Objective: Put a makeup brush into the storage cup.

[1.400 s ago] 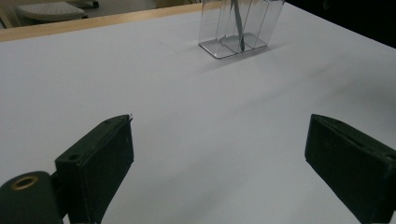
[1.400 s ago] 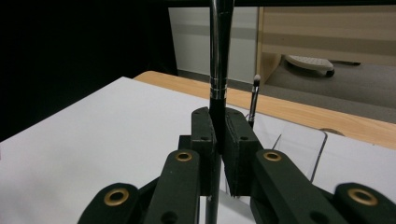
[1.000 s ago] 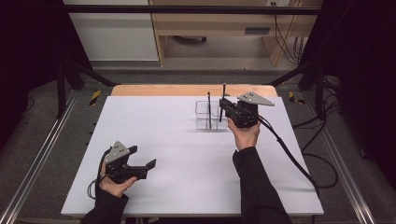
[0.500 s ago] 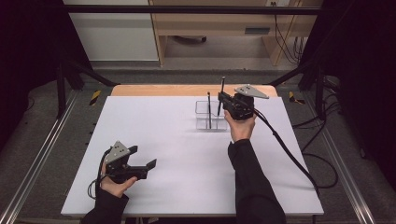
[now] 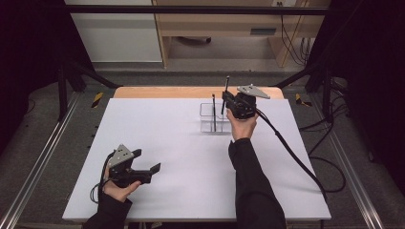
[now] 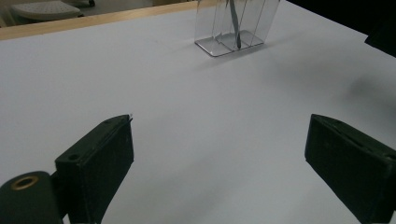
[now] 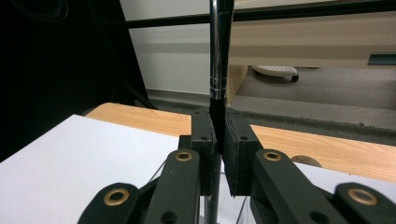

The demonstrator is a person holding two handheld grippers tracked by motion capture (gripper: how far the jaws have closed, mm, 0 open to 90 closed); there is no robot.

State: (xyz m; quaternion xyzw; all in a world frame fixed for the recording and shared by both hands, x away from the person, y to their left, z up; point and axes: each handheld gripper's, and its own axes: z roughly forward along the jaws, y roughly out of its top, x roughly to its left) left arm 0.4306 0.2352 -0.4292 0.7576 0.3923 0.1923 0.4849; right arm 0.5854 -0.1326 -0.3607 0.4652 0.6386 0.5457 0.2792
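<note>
Right gripper [image 5: 228, 101]: raised over the far part of the table, jaws pressed together on a dark pen [image 5: 225, 93]; in the right gripper view the pen [image 7: 218, 70] stands upright between the pads, its shaft rising above them and running on below.
Left gripper [image 5: 145, 164]: resting low at the near left of the white table [image 5: 157, 143], jaws spread wide with nothing between them; well apart from the work.
Held item: slim dark pen with a metallic band, roughly vertical, its lower end above or just at the right part of the clear holder; which compartment cannot be told.
Clear holder [image 5: 213, 119]: transparent divided stand at the far middle of the table; seen from the left gripper view as a clear box [image 6: 236, 25] with partitions.
Second pen [image 5: 214, 110]: already standing in the holder, leaning slightly, just left of the held one.
Step in hand: judged to be placing the held pen into the holder, with the gripper lined up above it.
Progress: one pen appears stowed; the held one not yet released.
Next move calls for: a straight lowering that keeps the pen upright, aiming at a free compartment, then parting the jaws once the tip is seated.
Risk: a tilted shaft could catch a partition or nudge the light holder.
</note>
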